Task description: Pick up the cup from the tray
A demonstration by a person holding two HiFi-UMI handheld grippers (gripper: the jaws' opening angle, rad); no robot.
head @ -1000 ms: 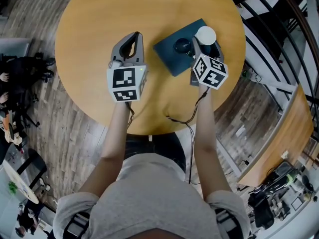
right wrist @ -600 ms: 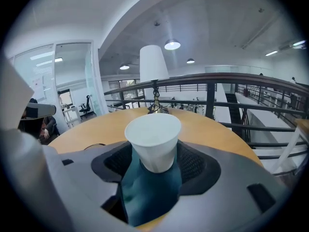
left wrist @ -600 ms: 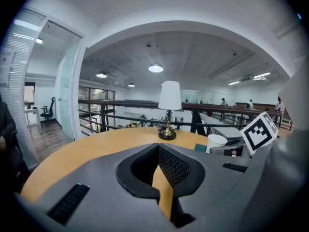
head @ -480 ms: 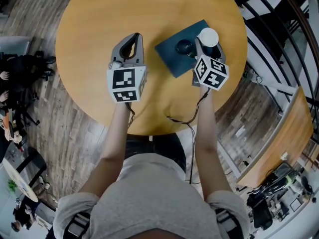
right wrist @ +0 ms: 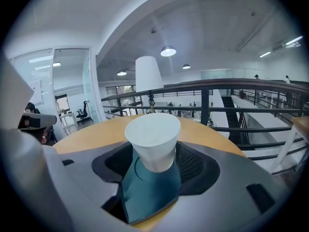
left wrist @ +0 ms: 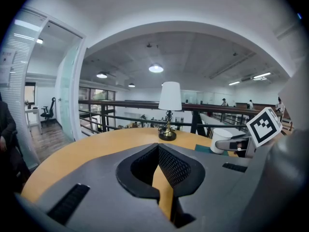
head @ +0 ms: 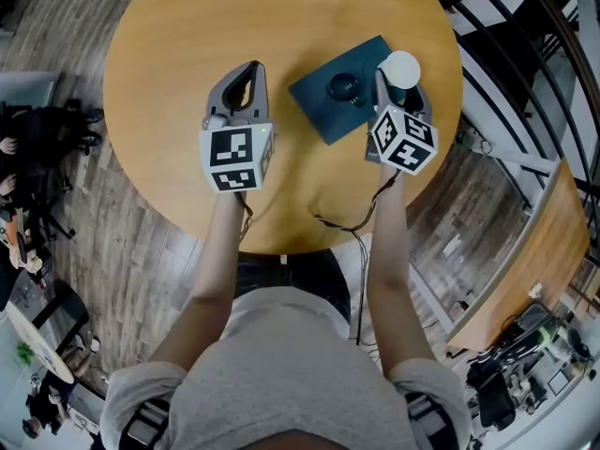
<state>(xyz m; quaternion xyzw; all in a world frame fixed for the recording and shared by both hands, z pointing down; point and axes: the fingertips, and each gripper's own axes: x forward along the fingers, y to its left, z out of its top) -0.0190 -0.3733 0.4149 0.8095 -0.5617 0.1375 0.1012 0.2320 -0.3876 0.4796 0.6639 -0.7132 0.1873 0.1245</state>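
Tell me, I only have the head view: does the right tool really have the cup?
Observer: Yes. In the right gripper view the white cup stands between the jaws of the right tool, both pressing its sides.
Operator: And the other one?
Observer: The left gripper view shows the left tool with jaws together, nothing between them.
Operator: What's the brass thing at the far edge of the table?
Observer: A lamp with a white shade.

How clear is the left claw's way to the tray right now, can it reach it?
Probably yes. Only bare table lies between the left claw and the tray's left edge. The right claw, shut on the cup, sits at the tray's right side, so it shouldn't interfere.
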